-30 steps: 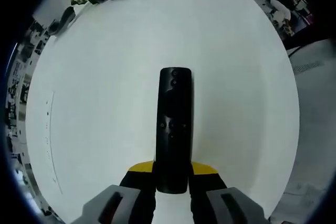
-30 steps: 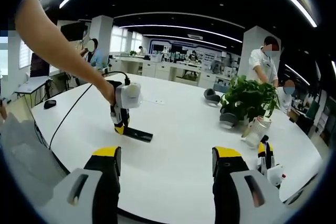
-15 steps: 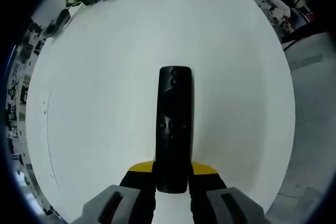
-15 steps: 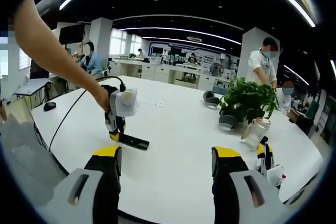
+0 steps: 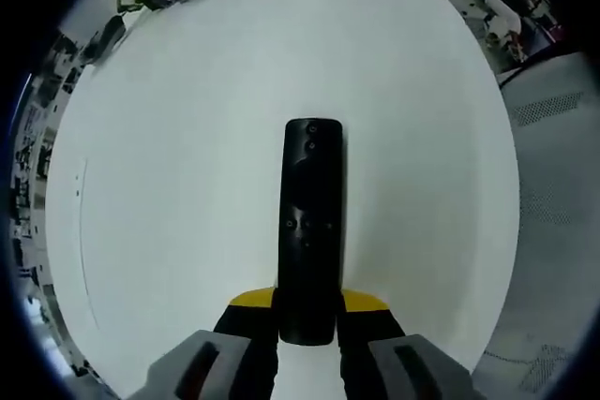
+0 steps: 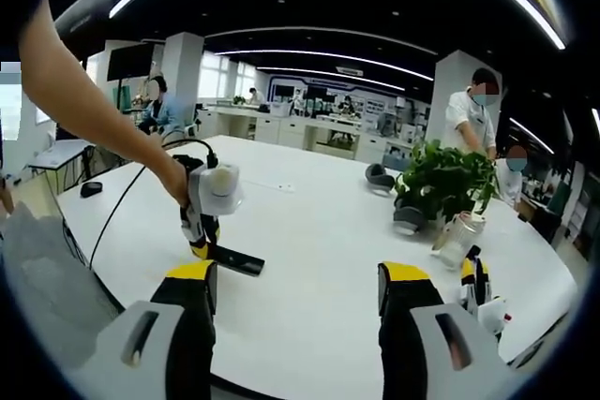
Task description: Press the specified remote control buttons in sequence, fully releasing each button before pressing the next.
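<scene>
White table (image 5: 187, 138), unlabelled black remote (image 5: 310, 222) between left jaws.

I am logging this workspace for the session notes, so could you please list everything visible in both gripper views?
Remote control: one, black, lying on the table, its near end between the left gripper's jaws.
Table: one, white, large and rounded.
Potted plant: one, green, on the table's far right in the right gripper view.
Glass jar: one, clear, just in front of the plant.
Headphones: one pair, dark, left of the plant.
Small dark object: one, on the table's left edge.
People: several, standing and seated in the background.
Left gripper: yellow-tipped, shut on the remote control.
Right gripper: yellow-tipped, open, holding nothing.
</scene>
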### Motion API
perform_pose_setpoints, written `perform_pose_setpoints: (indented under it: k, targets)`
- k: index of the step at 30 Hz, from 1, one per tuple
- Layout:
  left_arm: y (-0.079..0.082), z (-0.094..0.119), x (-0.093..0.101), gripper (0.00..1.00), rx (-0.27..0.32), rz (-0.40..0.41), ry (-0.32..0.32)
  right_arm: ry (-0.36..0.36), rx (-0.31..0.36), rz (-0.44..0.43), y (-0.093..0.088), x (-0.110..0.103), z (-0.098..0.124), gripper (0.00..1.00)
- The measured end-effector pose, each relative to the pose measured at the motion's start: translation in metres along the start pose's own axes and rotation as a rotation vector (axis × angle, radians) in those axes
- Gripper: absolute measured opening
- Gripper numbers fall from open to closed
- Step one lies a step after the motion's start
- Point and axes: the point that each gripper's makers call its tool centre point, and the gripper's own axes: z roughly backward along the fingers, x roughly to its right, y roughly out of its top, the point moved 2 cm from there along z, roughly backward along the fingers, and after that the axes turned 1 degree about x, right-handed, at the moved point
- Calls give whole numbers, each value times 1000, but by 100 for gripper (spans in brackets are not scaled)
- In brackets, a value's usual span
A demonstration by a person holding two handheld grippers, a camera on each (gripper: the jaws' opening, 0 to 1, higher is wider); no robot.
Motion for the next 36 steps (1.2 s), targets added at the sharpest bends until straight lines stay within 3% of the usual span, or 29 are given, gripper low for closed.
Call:
perform_pose_setpoints:
  k: [36]
  targets:
    - [-9,3,61,23,29,14,2,47,2,8,1,-8,1,69]
